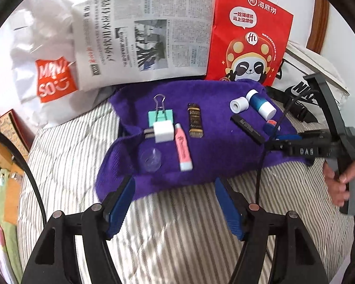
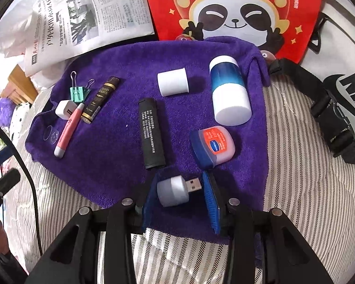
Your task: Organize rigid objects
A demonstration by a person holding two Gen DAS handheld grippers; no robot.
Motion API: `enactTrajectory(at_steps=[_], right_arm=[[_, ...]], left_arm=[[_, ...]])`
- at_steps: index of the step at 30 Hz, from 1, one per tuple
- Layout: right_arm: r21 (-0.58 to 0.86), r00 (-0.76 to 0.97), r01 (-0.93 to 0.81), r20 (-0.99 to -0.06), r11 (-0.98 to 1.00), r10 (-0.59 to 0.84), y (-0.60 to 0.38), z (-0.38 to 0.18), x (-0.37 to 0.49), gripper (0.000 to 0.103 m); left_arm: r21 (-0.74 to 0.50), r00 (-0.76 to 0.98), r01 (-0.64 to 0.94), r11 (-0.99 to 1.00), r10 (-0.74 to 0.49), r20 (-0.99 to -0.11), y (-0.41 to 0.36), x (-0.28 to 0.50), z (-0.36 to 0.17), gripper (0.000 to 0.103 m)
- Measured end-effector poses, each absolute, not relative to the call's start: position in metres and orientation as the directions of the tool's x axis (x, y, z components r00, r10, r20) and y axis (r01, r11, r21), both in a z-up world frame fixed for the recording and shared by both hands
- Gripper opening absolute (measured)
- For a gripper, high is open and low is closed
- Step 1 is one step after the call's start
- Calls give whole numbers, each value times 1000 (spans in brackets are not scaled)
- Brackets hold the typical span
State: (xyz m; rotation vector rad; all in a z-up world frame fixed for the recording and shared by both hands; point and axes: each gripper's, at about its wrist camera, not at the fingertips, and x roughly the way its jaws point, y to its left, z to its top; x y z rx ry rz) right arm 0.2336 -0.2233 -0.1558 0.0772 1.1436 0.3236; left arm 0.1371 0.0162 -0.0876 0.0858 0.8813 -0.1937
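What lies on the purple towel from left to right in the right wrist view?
Clear cup → white charger → gold-black tube → black tube → white cap → Vaseline jar → blue-white bottle. Left out: binder clip, pink pen and USB light, whose spans overlap.

Two wrist fisheye cameras look steeply down along their blue fingers at a purple towel spread on a striped bed. The left view sits farther back, taking in the whole towel and the right gripper at its edge. The right view hangs closer. Both share the towel, newspaper and red bag.
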Motion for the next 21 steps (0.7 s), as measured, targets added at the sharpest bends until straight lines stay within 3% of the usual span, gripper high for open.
enactTrajectory(at_steps=[5,11,17,19,21], right_arm=[[258,361,-209,-876,943,320,-227,-154,231,43],[282,368,-188,-868,941,334,-230,-138,216,53],[168,468,-206,-848,964,248,-224,-110,171,61],[126,512,-203,-832,971,215,-225,-97,151,67],[95,554,-186,-812,978,184,-225,-85,130,85]], left_arm=[[-5,625,194,981,-127,-770,24,115,-82,69],[-24,631,177,984,-132,-764,24,97,-73,82],[-65,636,174,983,-162,-755,19,79,-61,85],[-57,644,172,984,-156,-749,16,73,-54,92],[-46,656,165,985,-145,-741,12,67,-49,98]])
